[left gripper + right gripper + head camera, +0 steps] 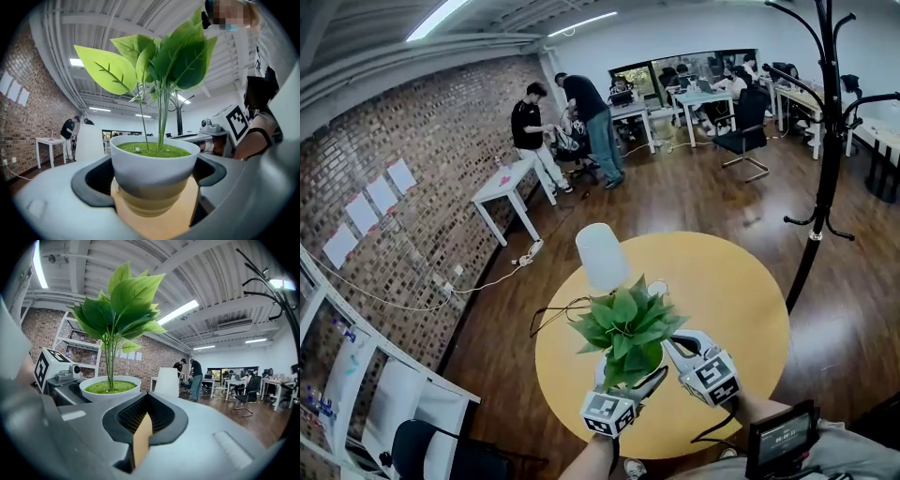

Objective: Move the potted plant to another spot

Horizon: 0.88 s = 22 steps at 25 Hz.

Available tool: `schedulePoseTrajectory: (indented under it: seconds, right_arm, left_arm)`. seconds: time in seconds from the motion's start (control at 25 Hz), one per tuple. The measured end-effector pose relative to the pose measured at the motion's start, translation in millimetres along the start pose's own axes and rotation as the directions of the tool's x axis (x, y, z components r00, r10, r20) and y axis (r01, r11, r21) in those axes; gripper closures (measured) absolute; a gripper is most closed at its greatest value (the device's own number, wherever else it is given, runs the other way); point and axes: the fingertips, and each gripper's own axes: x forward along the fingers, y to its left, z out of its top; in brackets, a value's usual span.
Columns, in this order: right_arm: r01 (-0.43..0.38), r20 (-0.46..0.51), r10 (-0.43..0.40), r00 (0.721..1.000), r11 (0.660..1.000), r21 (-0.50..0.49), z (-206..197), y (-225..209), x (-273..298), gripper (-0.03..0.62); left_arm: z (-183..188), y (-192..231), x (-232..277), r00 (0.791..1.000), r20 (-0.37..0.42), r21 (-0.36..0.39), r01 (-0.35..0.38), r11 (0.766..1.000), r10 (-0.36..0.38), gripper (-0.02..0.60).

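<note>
The potted plant (628, 328) has broad green leaves and a white pot (154, 161). It is at the near middle of the round yellow table (741, 300). My left gripper (642, 380) reaches it from the near side. In the left gripper view the gripper (154, 187) has a dark pad pressed on each side of the pot, shut on it. The right gripper (675, 349) sits just right of the plant. Its jaws (143, 427) are shut with nothing in them, and the pot (110, 390) stands to their left.
A white tapered shade-like object (602, 255) stands on the table behind the plant. A thin dark cable (553, 314) lies at the table's left. A black coat stand (825, 141) rises to the right. People (581, 117), a white side table (506, 183) and desks are far back.
</note>
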Motion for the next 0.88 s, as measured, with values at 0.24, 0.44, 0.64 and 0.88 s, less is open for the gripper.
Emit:
schedulePoseTrajectory:
  seconds: [0.24, 0.44, 0.64, 0.88]
  right_arm:
    - [0.066, -0.019, -0.066, 0.998, 0.997, 0.025, 19, 19, 56, 0.585]
    - [0.123, -0.050, -0.122, 0.991, 0.992, 0.029, 18, 55, 100, 0.586]
    - [0.167, -0.065, -0.165, 0.984, 0.986, 0.026, 21, 94, 135, 0.585]
    - [0.187, -0.103, -0.182, 0.978, 0.982, 0.038, 21, 98, 168, 0.585]
  left_arm:
    - [5, 64, -13, 0.997, -0.019, -0.007, 0.076, 0.997, -0.076, 0.071]
    - [-1, 114, -43, 0.992, -0.012, -0.027, 0.128, 0.991, -0.128, 0.071]
    - [-4, 154, -82, 0.987, -0.003, -0.040, 0.160, 0.986, -0.161, 0.069]
    - [-6, 189, -85, 0.984, -0.015, -0.070, 0.174, 0.982, -0.175, 0.069]
